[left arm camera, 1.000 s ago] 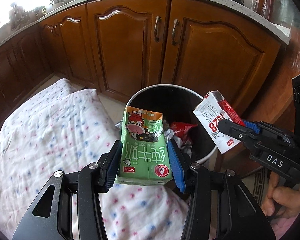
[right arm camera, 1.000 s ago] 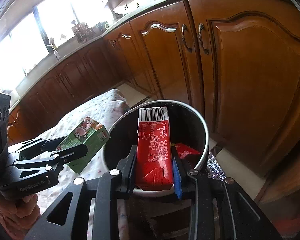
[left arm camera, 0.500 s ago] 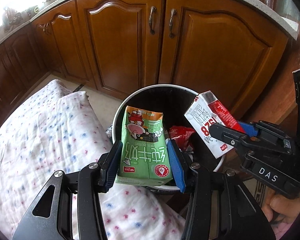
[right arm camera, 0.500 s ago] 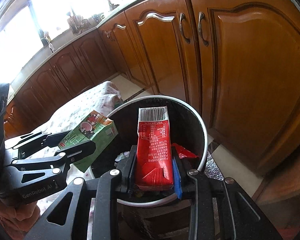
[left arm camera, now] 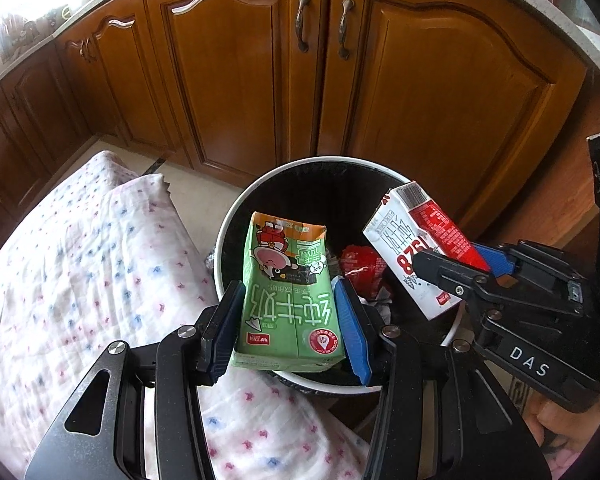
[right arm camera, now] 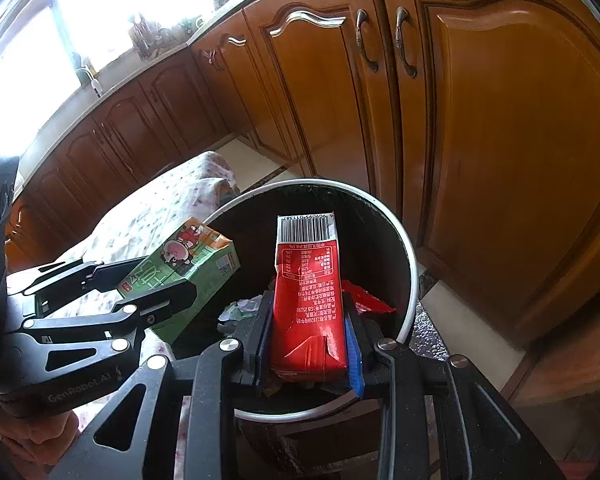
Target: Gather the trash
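Note:
My left gripper is shut on a green milk carton and holds it above the open black trash bin. My right gripper is shut on a red and white carton, also above the bin. The left wrist view shows the right gripper with its red and white carton over the bin's right side. The right wrist view shows the left gripper with the green carton over the bin's left rim. A red wrapper and crumpled paper lie inside the bin.
Wooden kitchen cabinets stand just behind the bin. A table under a white dotted cloth lies to the bin's left. Pale tiled floor shows at the bin's right. A bright window is over the far counter.
Both grippers have moved forward and down with their cartons, from the bin's near edge to over its opening. Both stay shut.

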`<state>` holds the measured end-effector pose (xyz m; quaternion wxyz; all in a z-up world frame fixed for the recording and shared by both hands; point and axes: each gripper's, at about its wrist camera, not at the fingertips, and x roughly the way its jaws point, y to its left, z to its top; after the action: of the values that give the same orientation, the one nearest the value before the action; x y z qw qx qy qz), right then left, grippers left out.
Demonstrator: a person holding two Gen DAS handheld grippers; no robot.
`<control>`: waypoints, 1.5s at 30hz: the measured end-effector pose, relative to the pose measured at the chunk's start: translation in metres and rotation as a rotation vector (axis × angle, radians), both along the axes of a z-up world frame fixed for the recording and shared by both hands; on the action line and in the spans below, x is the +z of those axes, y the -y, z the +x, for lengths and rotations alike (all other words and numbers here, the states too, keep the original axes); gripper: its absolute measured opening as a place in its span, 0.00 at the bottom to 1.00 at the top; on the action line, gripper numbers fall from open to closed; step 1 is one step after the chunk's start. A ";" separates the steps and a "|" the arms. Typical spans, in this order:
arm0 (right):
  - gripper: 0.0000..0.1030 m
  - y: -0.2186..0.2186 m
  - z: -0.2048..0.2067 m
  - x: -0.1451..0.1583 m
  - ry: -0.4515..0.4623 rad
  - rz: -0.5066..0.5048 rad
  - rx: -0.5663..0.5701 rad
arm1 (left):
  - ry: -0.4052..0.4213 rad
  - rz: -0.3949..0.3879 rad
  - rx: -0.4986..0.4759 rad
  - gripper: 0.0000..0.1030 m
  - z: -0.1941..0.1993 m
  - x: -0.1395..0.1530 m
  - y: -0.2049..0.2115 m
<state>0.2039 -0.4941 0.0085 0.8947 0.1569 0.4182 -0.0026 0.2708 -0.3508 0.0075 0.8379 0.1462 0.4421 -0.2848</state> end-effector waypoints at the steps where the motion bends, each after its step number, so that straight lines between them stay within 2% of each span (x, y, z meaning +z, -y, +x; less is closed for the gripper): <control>1: 0.30 0.001 0.000 -0.001 -0.002 0.004 -0.002 | 0.001 0.005 -0.003 0.44 0.000 -0.001 0.001; 7: 0.31 0.006 0.001 -0.003 -0.009 0.028 -0.007 | -0.012 0.022 -0.004 0.45 0.002 -0.006 0.003; 13: 0.33 0.010 -0.003 0.003 0.016 0.040 -0.019 | -0.033 0.008 0.009 0.46 0.003 -0.004 -0.001; 20: 0.35 0.006 -0.019 0.016 0.055 0.065 -0.039 | -0.010 -0.019 0.023 0.53 -0.002 0.008 -0.014; 22: 0.44 0.006 -0.027 0.020 0.074 0.078 -0.051 | -0.006 -0.030 0.031 0.55 -0.005 0.011 -0.020; 25: 0.52 0.002 -0.041 0.024 0.110 0.105 -0.063 | -0.011 -0.056 0.051 0.62 -0.013 0.013 -0.034; 32: 0.60 -0.020 -0.072 0.028 0.179 0.145 -0.085 | -0.016 -0.111 0.104 0.65 -0.035 0.013 -0.073; 41: 0.70 -0.053 -0.098 0.021 0.218 0.173 -0.106 | -0.015 -0.184 0.173 0.68 -0.067 0.008 -0.127; 45: 0.78 -0.070 -0.111 0.020 0.234 0.158 -0.113 | 0.020 -0.208 0.202 0.76 -0.087 0.005 -0.152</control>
<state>0.0929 -0.4239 0.0285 0.9206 0.2494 0.3003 -0.0019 0.1838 -0.1984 0.0129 0.8771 0.0163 0.4145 -0.2420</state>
